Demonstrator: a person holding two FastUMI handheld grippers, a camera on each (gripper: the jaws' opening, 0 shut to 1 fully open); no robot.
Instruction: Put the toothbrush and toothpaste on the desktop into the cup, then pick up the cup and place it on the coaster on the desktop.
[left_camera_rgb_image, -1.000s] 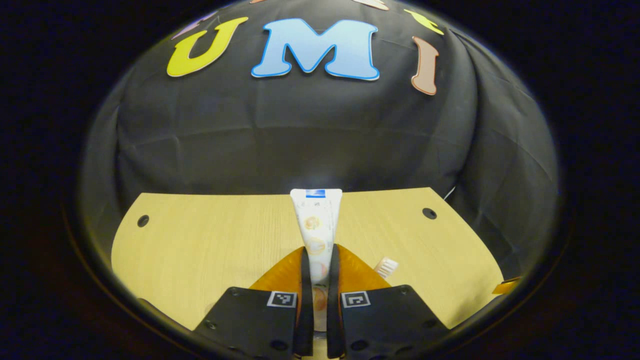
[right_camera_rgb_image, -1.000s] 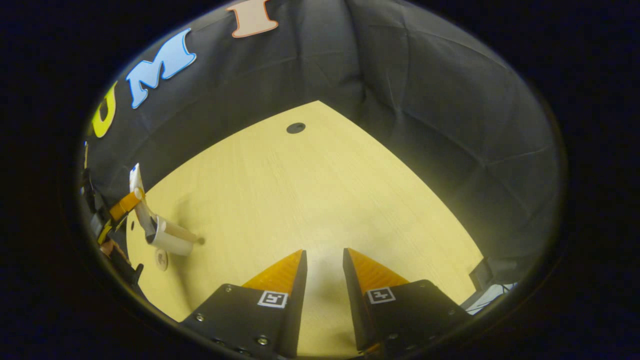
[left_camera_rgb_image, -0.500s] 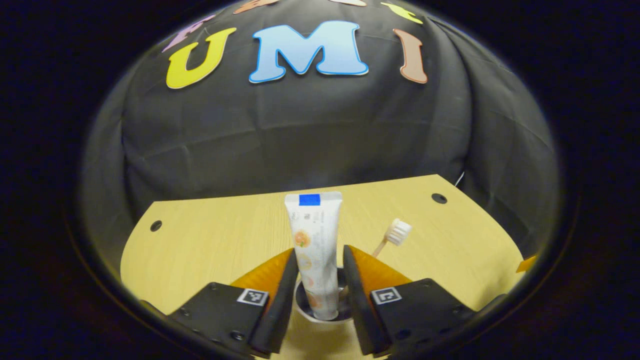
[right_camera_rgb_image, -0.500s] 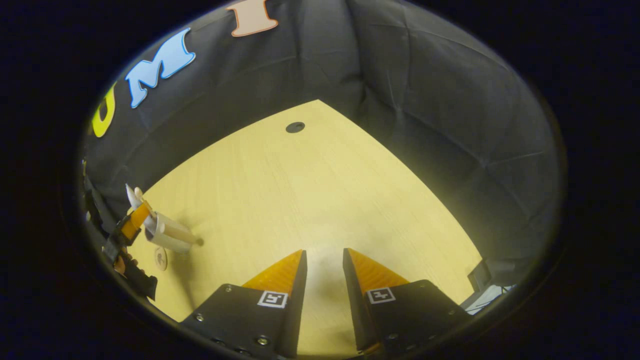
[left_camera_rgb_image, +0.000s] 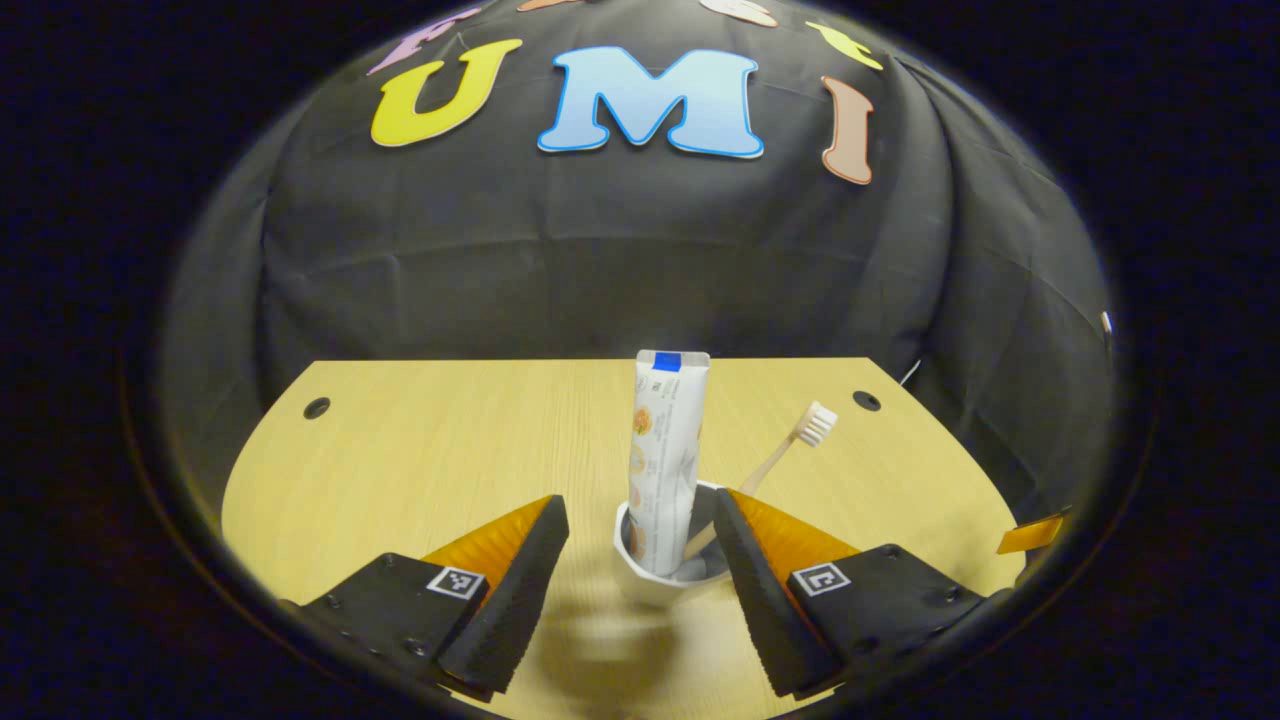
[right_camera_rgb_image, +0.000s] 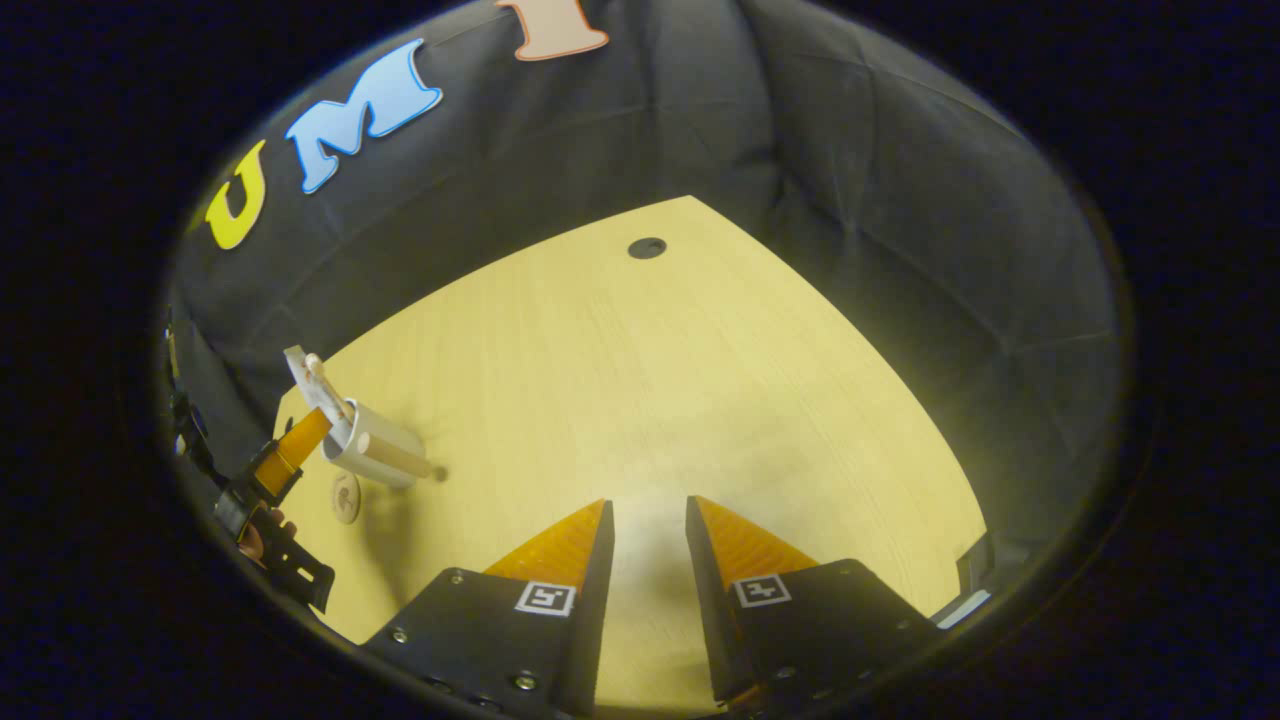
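Note:
In the left gripper view a white cup (left_camera_rgb_image: 655, 580) stands on the wooden desktop (left_camera_rgb_image: 420, 450), with the toothpaste tube (left_camera_rgb_image: 665, 440) upright inside it. The toothbrush (left_camera_rgb_image: 815, 423) leans out of the cup to the right, bristles up. My left gripper (left_camera_rgb_image: 640, 505) is open, one finger on each side of the cup and touching nothing. In the right gripper view the cup (right_camera_rgb_image: 378, 455) sits at the far left with the coaster (right_camera_rgb_image: 345, 497), a small round disc, beside it. My right gripper (right_camera_rgb_image: 648, 505) hangs over bare desktop, slightly open and holding nothing.
Black cloth walls close the desk at the back and right. Cable holes (left_camera_rgb_image: 316, 407) (left_camera_rgb_image: 866, 401) (right_camera_rgb_image: 646, 247) mark the desktop near its far edge. A hand (right_camera_rgb_image: 255, 540) holds the left gripper (right_camera_rgb_image: 285, 460) at the left rim of the right gripper view.
My left gripper opened and let go of the toothpaste, which now stands in the cup beside the toothbrush. The gripper has drawn back a little. The right gripper has barely shifted.

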